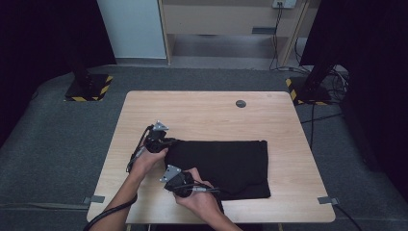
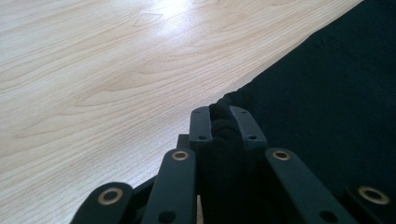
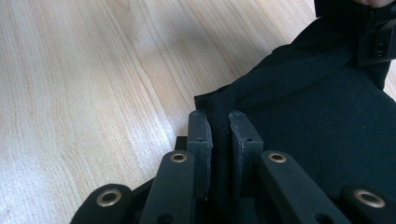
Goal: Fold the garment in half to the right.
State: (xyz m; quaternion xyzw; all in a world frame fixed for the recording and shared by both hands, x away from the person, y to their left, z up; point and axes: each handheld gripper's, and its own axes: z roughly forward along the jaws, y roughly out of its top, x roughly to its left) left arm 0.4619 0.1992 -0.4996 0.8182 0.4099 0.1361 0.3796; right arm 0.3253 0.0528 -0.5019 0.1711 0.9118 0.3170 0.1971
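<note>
So the big thing here is a black cloth (image 1: 226,166), folded flat into a rough rectangle, lying on the table (image 1: 202,113) and spreading out to the right of both tools. Looks like a garment, but it's too dark to say which kind. My read is that it'll be light, totally floppy and not fragile at all. It'll sag and drag the moment it leaves the wood, and the stacked layers could slide apart since nothing's stiff in there. Best place to grab is the left edge, right at its two corners, which is exactly where it's pinched now.

The left hand-held gripper (image 2: 223,122) has its jaws clamped down on the far-left corner, with a bunched bit of fabric poking up between the pads. The right hand-held gripper (image 3: 220,128) is closed on the near-left corner the same way, a thin fold squeezed between its pads. In the right gripper view you can spot the other tool up at the top right, on the same edge.

The table is pale wood laminate, smooth and a bit shiny, so the cloth should slide easily. There's a small round dark cap (image 1: 240,103) well beyond the grippers. Grey carpet (image 1: 57,130) all round, and two black stand bases with hazard stripes (image 1: 89,89) at the back.
</note>
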